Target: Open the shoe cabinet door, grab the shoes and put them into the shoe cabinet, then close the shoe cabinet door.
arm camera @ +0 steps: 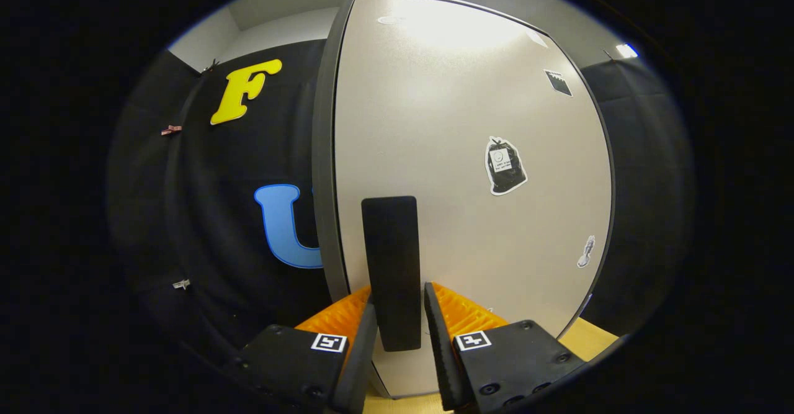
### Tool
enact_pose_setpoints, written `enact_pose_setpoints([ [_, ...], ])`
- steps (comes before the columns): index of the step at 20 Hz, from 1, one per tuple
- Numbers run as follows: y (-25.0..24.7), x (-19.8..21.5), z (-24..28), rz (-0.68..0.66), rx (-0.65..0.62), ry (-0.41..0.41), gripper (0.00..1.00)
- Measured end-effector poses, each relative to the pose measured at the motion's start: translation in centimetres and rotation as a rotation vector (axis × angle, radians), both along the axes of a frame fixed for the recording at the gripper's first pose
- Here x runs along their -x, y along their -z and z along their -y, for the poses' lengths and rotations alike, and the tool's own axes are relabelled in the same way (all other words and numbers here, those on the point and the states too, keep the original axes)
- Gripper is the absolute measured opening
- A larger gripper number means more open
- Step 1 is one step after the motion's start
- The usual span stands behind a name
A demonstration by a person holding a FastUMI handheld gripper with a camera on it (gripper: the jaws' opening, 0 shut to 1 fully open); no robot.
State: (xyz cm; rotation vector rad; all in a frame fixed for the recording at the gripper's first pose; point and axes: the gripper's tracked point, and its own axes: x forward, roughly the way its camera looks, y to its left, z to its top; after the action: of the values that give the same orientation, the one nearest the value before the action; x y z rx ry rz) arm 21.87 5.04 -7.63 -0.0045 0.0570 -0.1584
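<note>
**Shoe cabinet door with its handle between the fingers**

The shoe cabinet door, a tall, smooth, pale grey panel with a dark edge, stands right in front of the gripper. To its left hangs the black cloth wall. On the door, a long black flat handle stands upright. The two fingers sit on either side of this handle, very close to it. I cannot tell if they squeeze it. Further right, a black bag sticker is stuck on the door.
</note>
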Motion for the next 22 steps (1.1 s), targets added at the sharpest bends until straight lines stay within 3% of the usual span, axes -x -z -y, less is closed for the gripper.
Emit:
enact_pose_setpoints([
  [1, -0.1, 0.4, -0.2, 0.003, 0.004, 0.0, 0.49],
  [2, -0.6, 1.7, -0.5, -0.001, 0.002, -0.008, 0.35],
  [3, 0.0, 0.0, -0.1, 0.001, 0.002, -0.003, 0.35],
  [11, 0.3, 0.4, -0.1, -0.03, -0.026, -0.033, 0.35],
  [22, -0.5, 4.4, -0.5, -0.048, -0.029, -0.118, 0.35],
])
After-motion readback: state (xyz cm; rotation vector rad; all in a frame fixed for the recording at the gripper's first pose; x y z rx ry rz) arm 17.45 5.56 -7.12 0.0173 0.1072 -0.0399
